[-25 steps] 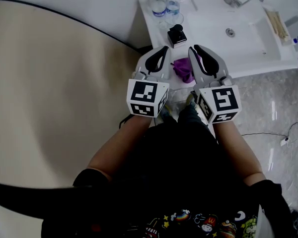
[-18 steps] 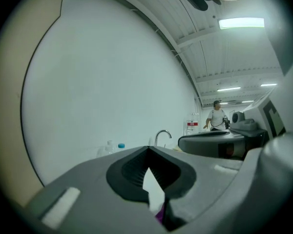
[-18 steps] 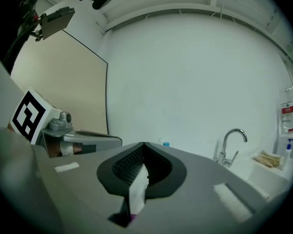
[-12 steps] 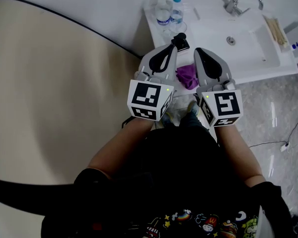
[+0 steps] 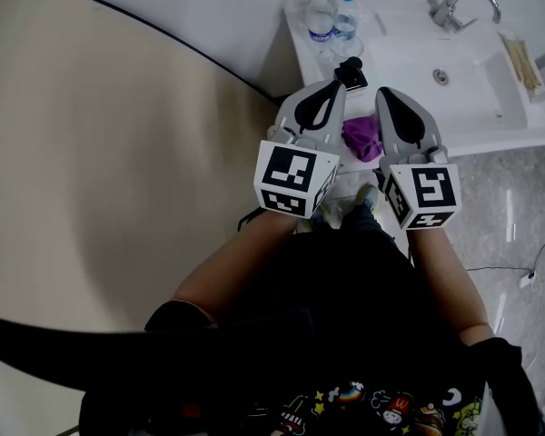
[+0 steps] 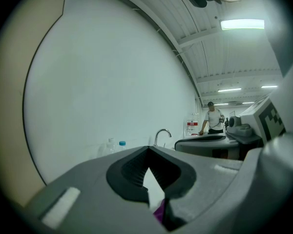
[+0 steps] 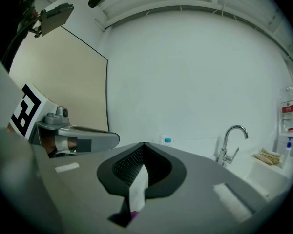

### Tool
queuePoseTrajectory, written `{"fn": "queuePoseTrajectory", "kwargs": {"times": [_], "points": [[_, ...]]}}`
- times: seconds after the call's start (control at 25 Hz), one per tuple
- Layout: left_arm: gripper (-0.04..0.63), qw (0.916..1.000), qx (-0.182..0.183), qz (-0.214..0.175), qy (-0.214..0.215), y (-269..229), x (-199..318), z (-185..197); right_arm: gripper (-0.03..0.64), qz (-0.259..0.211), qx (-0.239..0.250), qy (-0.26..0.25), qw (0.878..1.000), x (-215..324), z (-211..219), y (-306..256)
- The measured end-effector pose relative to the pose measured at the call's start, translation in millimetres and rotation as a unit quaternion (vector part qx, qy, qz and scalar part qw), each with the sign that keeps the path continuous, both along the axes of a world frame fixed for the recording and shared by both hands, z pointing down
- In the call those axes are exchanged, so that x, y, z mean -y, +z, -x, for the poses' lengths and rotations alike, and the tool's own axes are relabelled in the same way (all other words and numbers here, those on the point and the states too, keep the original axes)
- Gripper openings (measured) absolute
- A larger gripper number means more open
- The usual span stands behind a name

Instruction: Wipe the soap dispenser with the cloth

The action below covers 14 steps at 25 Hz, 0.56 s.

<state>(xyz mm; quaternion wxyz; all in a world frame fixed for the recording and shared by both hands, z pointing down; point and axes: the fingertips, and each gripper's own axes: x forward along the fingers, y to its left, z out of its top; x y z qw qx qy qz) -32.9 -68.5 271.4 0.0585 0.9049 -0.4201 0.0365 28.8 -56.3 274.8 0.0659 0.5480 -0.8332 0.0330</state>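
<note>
In the head view a black soap dispenser (image 5: 350, 71) stands on the white counter (image 5: 320, 54) left of the sink. A crumpled purple cloth (image 5: 361, 139) lies on the counter's near edge, between and below my two grippers. My left gripper (image 5: 339, 84) is shut and holds nothing, its tip just short of the dispenser. My right gripper (image 5: 382, 90) is also shut and holds nothing, to the right of the dispenser and over the cloth. A sliver of purple cloth (image 6: 158, 211) shows through the slit under the left gripper (image 6: 147, 149), and likewise under the right gripper (image 7: 143, 144).
Two water bottles (image 5: 331, 16) stand at the counter's back left. The sink basin (image 5: 440, 75) with its faucet (image 5: 459, 3) lies to the right, and wooden sticks (image 5: 524, 57) rest on its far side. A white wall rises behind. A person (image 6: 214, 118) stands far off.
Both grippers have moved forward over the counter; the left tip is now close to the dispenser. The cloth lies where it was.
</note>
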Motion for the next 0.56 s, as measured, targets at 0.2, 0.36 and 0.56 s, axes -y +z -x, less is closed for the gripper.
{"fn": "queuePoseTrajectory", "kwargs": {"times": [0.2, 0.36, 0.56], "points": [[0.000, 1.0000, -0.002, 0.005, -0.005, -2, -6, 3, 0.020, 0.011, 0.002, 0.002, 1.000, 0, -1, 5], [0.000, 0.9998, -0.002, 0.014, -0.012, -4, -8, 8, 0.020, 0.028, 0.000, -0.002, 1.000, 0, 2, 9], [0.000, 0.9995, -0.002, 0.025, -0.017, 4, -11, 15, 0.020, 0.039, -0.001, -0.006, 0.999, -3, 7, 18]]}}
